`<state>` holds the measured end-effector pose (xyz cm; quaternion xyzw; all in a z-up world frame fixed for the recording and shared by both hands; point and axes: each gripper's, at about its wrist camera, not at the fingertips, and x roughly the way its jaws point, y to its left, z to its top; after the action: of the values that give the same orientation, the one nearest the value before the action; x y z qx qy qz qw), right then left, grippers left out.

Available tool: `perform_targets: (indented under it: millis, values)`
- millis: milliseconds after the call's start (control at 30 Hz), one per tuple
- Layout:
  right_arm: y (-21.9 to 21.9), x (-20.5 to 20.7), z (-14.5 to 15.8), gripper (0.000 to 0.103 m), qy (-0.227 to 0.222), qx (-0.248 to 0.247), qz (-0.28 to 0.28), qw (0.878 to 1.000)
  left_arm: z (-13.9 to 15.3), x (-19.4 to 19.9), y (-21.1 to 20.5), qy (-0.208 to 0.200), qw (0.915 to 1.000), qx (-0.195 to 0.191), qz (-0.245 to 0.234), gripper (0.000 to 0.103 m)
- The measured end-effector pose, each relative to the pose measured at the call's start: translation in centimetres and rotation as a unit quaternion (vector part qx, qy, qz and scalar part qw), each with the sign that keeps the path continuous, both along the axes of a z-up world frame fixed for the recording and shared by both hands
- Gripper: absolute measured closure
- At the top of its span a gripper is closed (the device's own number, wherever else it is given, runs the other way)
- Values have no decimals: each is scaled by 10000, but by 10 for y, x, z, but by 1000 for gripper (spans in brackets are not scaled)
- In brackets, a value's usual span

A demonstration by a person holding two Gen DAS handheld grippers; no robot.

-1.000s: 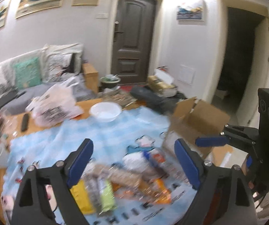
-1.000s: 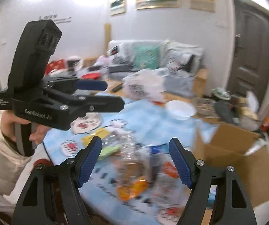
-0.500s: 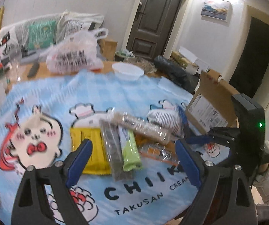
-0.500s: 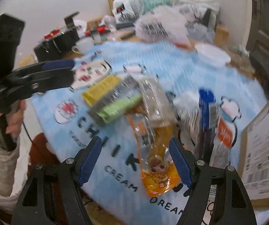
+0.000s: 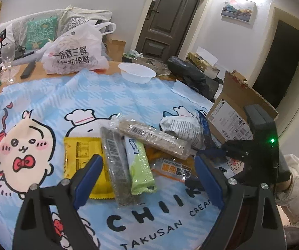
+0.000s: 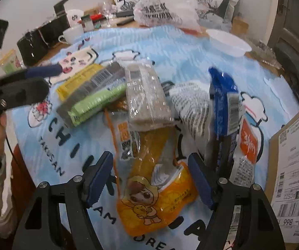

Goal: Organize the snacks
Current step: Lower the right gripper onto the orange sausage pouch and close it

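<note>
A pile of snack packs lies on the blue cartoon tablecloth [image 5: 99, 95]: a yellow pack [image 5: 80, 156], a dark grey bar [image 5: 114, 160], a green pack [image 5: 140, 166], a long tan bar [image 5: 153, 137], an orange pouch [image 6: 155, 189], a blue pack [image 6: 222, 95]. My left gripper [image 5: 147, 179] hovers open above the grey and green packs. The right gripper [image 6: 151, 179] hangs open over the orange pouch, its pads apart from it. In each view the other gripper shows at the edge, the right gripper [image 5: 214, 152] and the left gripper [image 6: 43, 73].
An open cardboard box [image 5: 233, 112] stands at the table's right edge. Behind the snacks are a white bowl [image 5: 137, 75], a printed plastic bag [image 5: 74, 54], a wine glass [image 5: 8, 62] and a white mug [image 6: 72, 34]. A person's sleeve [image 5: 297, 189] is at the right.
Both grippers have come down towards the table, so the snacks look larger and closer. Both keep the same jaw width and hold nothing.
</note>
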<state>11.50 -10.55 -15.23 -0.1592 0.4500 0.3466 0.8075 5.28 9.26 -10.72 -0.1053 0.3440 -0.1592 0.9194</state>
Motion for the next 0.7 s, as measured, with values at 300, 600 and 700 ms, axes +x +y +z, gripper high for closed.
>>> perform_targets:
  millis: [300,600,700]
  values:
    - [0,-18,-3,43,-207,-178,374,9989,-1,-2,-2,3,10000,-53,-20,15]
    - [-8,-35,0,50,-204,-160,356,9990,4,-8,-4,-55,10000,-40,-52,15]
    - [-19,-39,6,51,-219,-58,204,9995,6,-10,-6,-76,9999,-34,-63,15]
